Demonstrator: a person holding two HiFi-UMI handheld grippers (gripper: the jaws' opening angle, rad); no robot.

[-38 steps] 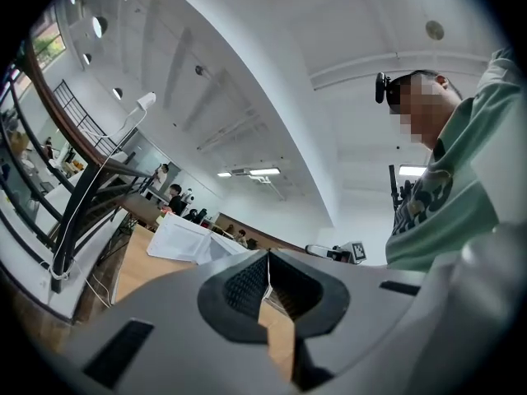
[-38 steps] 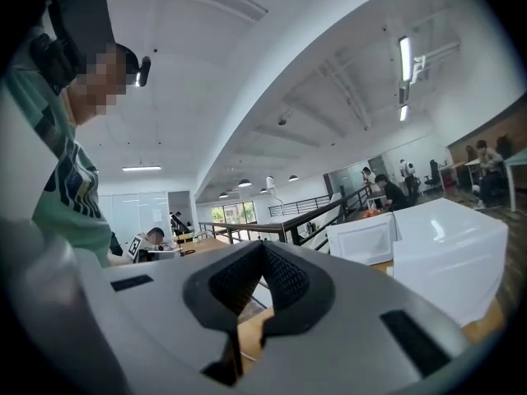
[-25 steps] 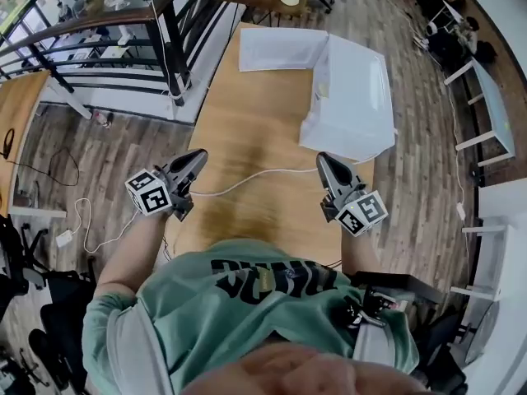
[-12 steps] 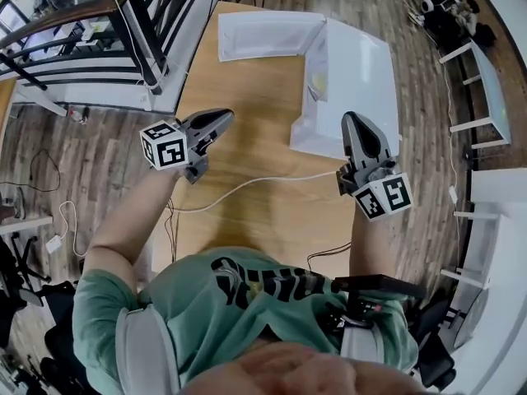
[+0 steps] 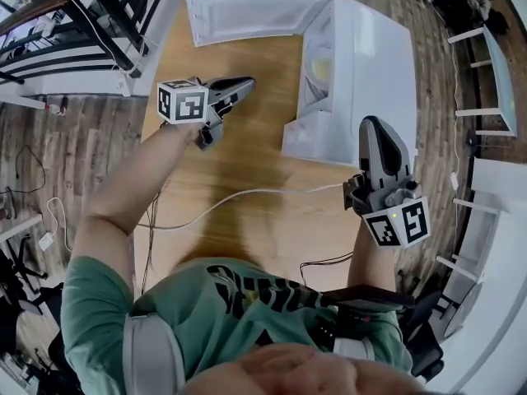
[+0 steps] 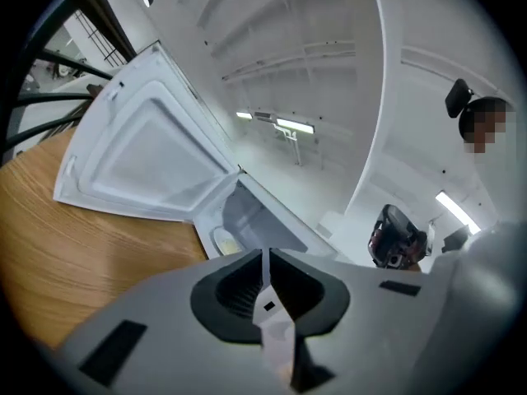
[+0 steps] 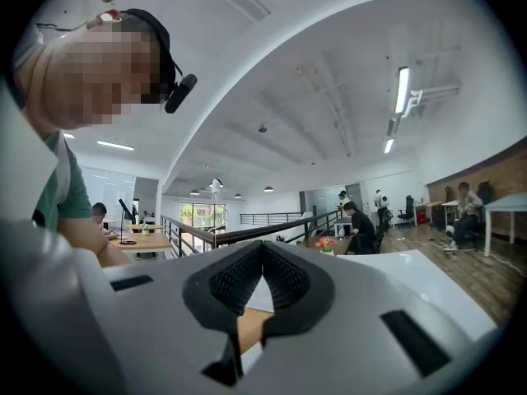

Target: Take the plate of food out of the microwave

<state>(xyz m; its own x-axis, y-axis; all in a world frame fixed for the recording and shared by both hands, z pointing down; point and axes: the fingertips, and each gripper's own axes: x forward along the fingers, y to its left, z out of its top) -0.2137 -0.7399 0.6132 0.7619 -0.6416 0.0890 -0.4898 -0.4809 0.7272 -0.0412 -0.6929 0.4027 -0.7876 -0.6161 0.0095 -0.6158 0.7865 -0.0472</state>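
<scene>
Cable (image 5: 247, 194) is the closest thing here, a thin white one snaking across the wooden table (image 5: 247, 151) just past the person's green shirt (image 5: 247, 303). Beyond that, both tongs are held out roughly level.

The right gripper (image 5: 375, 124) is over on the right, by the near corner of the white microwave (image 5: 375, 56). I honestly can't tell if it's touching the casing or just beside it. Its tips are closed together with nothing in them. In the right gripper view the dark ribbed pads (image 7: 235, 282) meet at the point, with only a bit of table and the microwave's white top behind.

The left gripper (image 5: 247, 83) is a bit further out over the table, aimed across at the microwave's open front. It's clamped shut and empty too, and in the left gripper view the jaws meet along a thin seam.

Further on, the microwave door (image 5: 247, 11) is swung wide open to the left. The plate of food (image 5: 321, 68) is inside the cavity, resting on the oven floor. There's pale yellowish stuff on it, too small to say what. It's well apart from both tongs.

Way off behind all that are a dark railing (image 5: 123, 6) and wood flooring.
</scene>
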